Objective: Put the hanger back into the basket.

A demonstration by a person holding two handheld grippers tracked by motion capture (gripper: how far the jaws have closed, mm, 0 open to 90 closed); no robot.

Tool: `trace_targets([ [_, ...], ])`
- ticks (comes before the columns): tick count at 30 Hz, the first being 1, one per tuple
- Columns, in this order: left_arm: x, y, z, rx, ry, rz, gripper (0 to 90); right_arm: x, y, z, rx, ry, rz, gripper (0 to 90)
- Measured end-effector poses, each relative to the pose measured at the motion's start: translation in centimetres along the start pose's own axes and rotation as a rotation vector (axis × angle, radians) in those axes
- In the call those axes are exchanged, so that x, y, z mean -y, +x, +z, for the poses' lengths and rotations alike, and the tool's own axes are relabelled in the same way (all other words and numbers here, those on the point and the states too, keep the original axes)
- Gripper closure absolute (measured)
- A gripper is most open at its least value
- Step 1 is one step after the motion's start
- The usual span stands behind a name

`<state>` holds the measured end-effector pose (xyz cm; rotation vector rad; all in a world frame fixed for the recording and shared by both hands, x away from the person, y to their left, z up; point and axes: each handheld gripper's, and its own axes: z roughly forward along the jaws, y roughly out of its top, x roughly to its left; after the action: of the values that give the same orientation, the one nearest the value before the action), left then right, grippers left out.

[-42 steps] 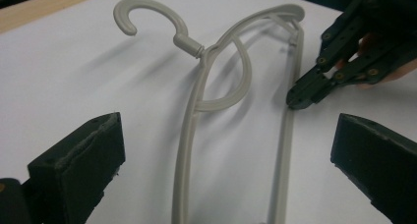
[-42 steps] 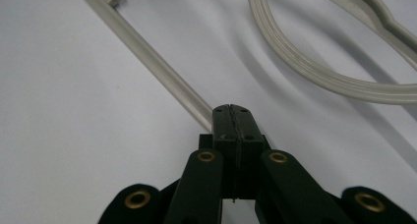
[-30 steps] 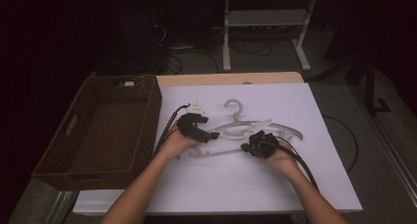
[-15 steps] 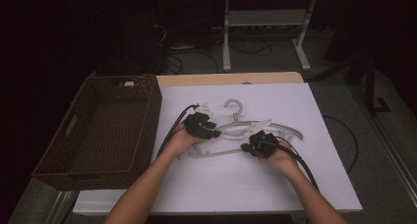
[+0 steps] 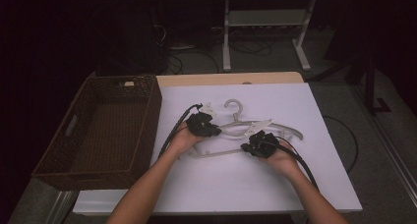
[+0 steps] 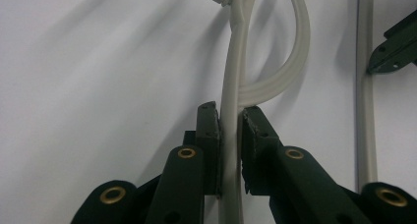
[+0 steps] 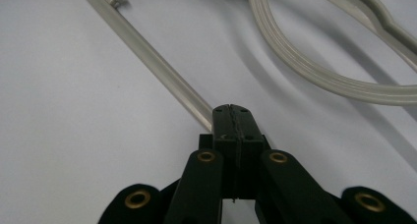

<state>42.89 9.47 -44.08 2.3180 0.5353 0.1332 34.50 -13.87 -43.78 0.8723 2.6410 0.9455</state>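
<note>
Left gripper (image 6: 230,130) has just been closing — now pinching the pale grey plastic hanger's (image 5: 255,128) arm mid-table; right gripper (image 7: 232,117), at its 4 o'clock, clamps the hanger's thin crossbar (image 7: 147,52).

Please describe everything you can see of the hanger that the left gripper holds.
The hanger is pale grey-white and looks like plastic, with a hook at the far side and curved arms. It lies flat on the white table cover, overlapping another pale hanger. The left gripper has just been closing; its fingers now press on a thin flat arm of the hanger.
</note>
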Motion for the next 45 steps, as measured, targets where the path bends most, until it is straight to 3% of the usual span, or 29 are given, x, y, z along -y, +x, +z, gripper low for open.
trace_targets([
  [5,-0.1,-0.1,-0.2,0.000,-0.005,0.034,81.3,0.0,0.0,0.0,-0.001,-0.001,0.000,89.6],
  [9,-0.1,-0.1,-0.4,0.009,-0.021,0.041,81.9,-0.1,0.0,-0.4,-0.032,-0.026,0.003,89.4],
  [10,0.0,-0.1,-0.4,0.017,-0.028,0.023,82.1,-0.1,0.0,-0.6,-0.028,-0.032,0.001,89.1],
  [15,-0.1,0.0,-0.7,0.023,-0.029,0.016,82.4,-0.1,0.0,-1.3,-0.038,-0.065,0.016,77.6],
  [16,-0.2,-0.1,-0.9,0.028,-0.042,0.000,82.4,-0.1,0.0,-2.0,-0.035,-0.097,0.028,68.8],
  [19,-0.3,-0.1,-1.2,0.024,-0.036,0.003,82.5,0.1,0.0,-3.2,-0.047,-0.149,0.065,55.5],
  [23,-0.5,-0.3,-2.0,0.023,-0.032,-0.012,82.6,0.8,0.5,-4.4,-0.023,-0.196,0.082,38.3],
  [30,-1.0,-0.6,-3.3,0.024,-0.066,-0.045,82.7,2.0,1.4,-6.3,-0.017,-0.264,0.099,24.9],
  [31,-1.1,-0.7,-3.5,0.025,-0.071,-0.065,82.7,2.0,1.4,-6.3,-0.017,-0.264,0.099,24.9],
  [34,-1.5,-0.9,-4.3,0.014,-0.074,-0.071,82.7,2.6,1.8,-6.9,-0.014,-0.282,0.099,24.3],
  [45,-3.4,-1.3,-8.4,-0.022,-0.075,-0.069,82.7,4.1,2.6,-8.6,-0.008,-0.334,0.109,23.8],
])
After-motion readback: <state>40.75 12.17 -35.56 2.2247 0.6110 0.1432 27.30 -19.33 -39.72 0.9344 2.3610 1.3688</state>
